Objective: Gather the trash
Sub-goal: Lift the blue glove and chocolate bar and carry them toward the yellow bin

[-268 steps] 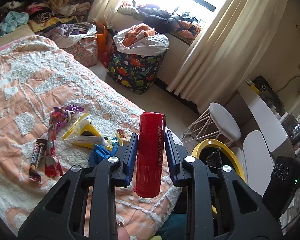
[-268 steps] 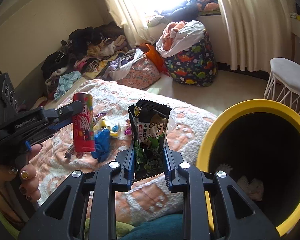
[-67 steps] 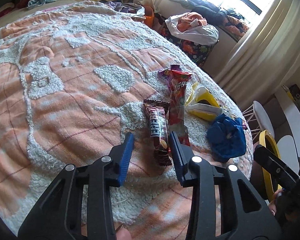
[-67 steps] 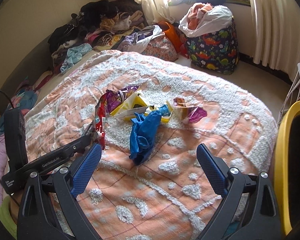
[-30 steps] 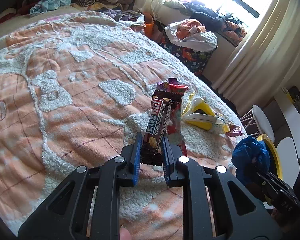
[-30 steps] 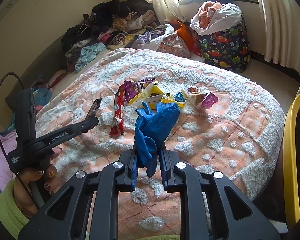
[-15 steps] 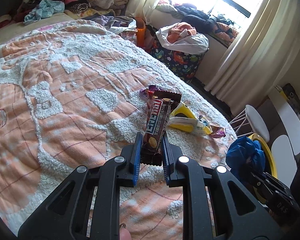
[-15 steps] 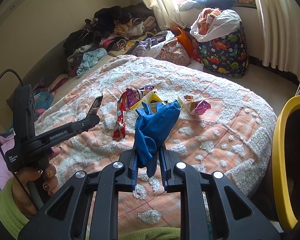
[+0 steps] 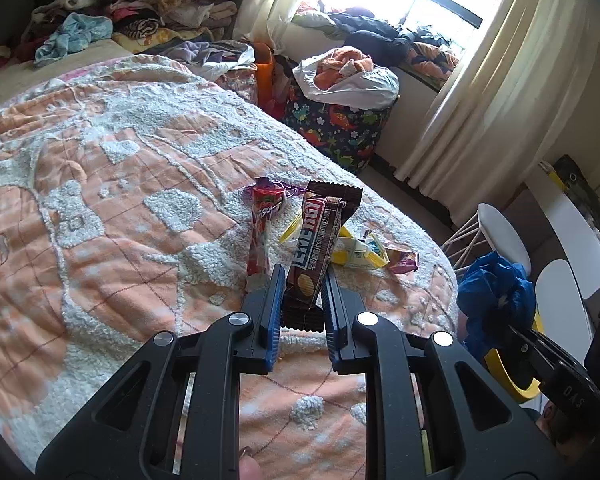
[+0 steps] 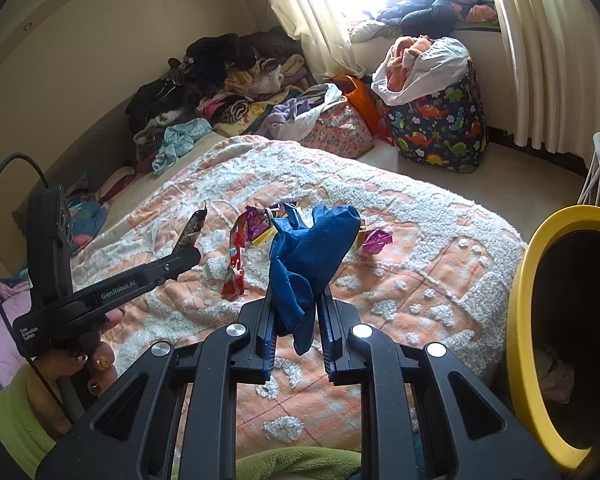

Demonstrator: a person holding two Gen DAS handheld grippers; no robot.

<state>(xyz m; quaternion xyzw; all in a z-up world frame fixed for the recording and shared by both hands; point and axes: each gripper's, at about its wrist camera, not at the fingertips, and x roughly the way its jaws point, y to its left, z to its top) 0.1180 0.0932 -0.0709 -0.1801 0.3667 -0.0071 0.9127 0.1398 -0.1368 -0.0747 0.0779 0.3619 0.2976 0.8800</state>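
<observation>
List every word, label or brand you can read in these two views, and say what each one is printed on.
"GenRoboLAI": on the arm of the left gripper, seen from the right wrist view.
"DAS": on the body of the right gripper, cut off at the frame edge.
"EME" and "noy": large letters on the brown snack bar wrapper; its small print is unreadable.
Red candy wrapper: lettering too blurred.
Small label on the left gripper's base: too small.

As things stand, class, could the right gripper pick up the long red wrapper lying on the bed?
Probably not: the right gripper is shut on the blue glove, though the red wrapper lies unobstructed.
</observation>
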